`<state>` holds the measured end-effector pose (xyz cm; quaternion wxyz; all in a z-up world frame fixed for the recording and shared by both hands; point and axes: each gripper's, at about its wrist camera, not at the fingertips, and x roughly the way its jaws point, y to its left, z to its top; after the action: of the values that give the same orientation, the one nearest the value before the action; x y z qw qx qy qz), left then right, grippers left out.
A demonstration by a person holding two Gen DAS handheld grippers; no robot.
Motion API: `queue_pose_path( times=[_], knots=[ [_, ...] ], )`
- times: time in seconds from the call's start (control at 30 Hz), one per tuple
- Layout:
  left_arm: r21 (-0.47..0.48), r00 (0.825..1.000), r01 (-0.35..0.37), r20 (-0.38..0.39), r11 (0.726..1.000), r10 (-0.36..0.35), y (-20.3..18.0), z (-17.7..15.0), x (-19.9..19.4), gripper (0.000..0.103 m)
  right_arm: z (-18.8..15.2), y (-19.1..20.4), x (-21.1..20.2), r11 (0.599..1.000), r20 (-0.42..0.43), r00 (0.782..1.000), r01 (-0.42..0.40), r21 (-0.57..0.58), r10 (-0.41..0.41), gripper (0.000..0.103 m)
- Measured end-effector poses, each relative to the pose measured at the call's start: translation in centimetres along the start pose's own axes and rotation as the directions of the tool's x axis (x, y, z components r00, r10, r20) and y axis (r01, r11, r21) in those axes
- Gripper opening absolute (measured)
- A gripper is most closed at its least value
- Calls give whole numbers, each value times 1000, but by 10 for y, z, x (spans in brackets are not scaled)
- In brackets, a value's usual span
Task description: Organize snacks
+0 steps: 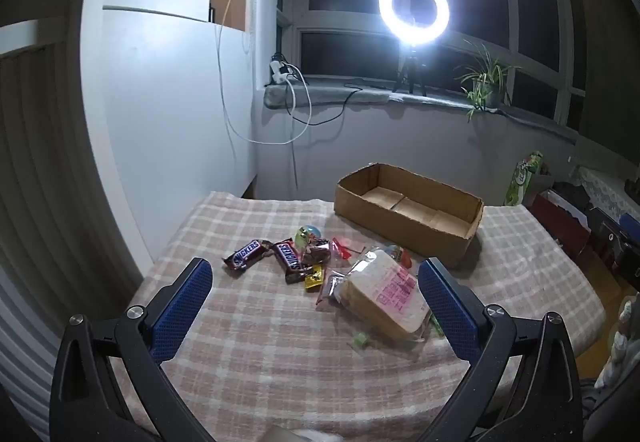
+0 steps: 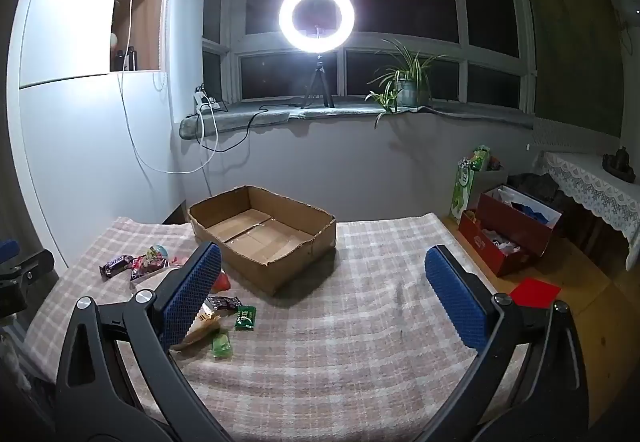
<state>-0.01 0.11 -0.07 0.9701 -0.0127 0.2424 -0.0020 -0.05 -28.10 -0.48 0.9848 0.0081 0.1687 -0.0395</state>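
Checked cloth (image 1: 280, 362) in pink and white covers the whole table in the bottom half of both views. My left gripper (image 1: 316, 302) hangs above it with its blue fingers (image 1: 182, 310) spread wide, holding nothing. My right gripper (image 2: 320, 294) is wide open too, and it is empty. The snacks (image 1: 304, 262) lie in a loose pile in the middle of the left view, with two Snickers bars (image 1: 246, 254) on the left side of the pile and a bag of bread (image 1: 388, 292) on the right side. Behind the pile, in the right middle of that view, sits an open cardboard box (image 1: 400, 226) with nothing in it. A bright ring light (image 2: 316, 18) shines at the top middle of the right view, standing on the windowsill (image 2: 240, 122) in front of dark windows. A green plant (image 2: 404, 82) sits on the sill to its right. A red box (image 2: 512, 242) stands on the floor at the right edge.
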Motion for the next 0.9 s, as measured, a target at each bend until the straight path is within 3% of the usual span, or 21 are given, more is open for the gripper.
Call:
queue_pose_path(
  times=[0.9],
  knots=[
    [-12,1000,-27,2,1000,27,13,-2,-3,102,2,14,-4,999,10,999,-45,-22,45,103]
  ],
)
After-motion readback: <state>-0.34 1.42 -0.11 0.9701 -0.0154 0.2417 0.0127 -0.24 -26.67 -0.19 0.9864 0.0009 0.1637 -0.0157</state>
